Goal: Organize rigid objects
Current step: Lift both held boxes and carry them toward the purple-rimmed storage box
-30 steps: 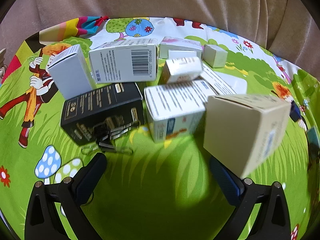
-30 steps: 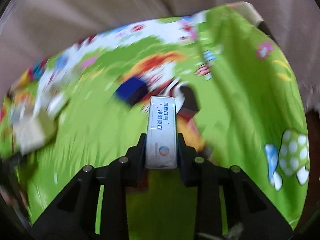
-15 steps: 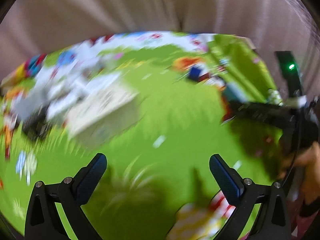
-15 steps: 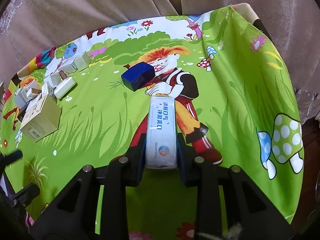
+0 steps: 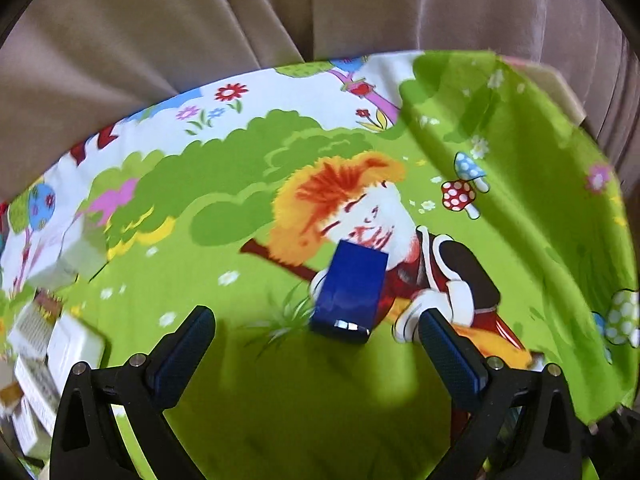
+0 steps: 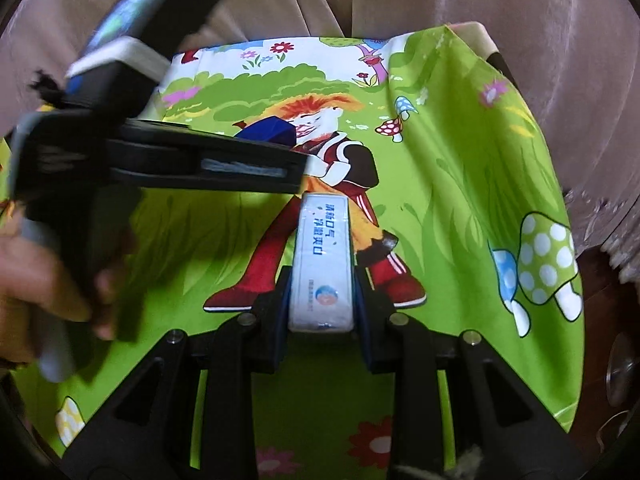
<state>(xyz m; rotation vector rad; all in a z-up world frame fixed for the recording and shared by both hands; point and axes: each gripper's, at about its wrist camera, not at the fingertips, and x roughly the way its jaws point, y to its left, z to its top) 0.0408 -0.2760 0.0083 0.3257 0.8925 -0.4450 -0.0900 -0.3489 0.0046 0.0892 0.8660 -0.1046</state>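
Left hand-held gripper [image 5: 316, 344] spread wide, jaws closing, nothing pinched yet. Dark blue box [image 5: 350, 290] lies on cartoon cloth [image 5: 248, 400] just beyond fingertips, roughly centred between them. Right hand-held gripper [image 6: 322, 300] pinching slim white box [image 6: 323, 264] lengthwise, held above cloth. Pile of white boxes [image 5: 60, 344] way over at left edge, kinda blurry. Beige curtain [image 5: 240, 20] at far side.

A bright green cartoon-printed cloth [image 5: 248, 400] covered the table, showing a red-haired figure, mushrooms, flowers and bushes. Behind it hung a beige curtain [image 5: 200, 28] in soft folds. A dark wooden floor [image 6: 608, 320] showed at the right edge.
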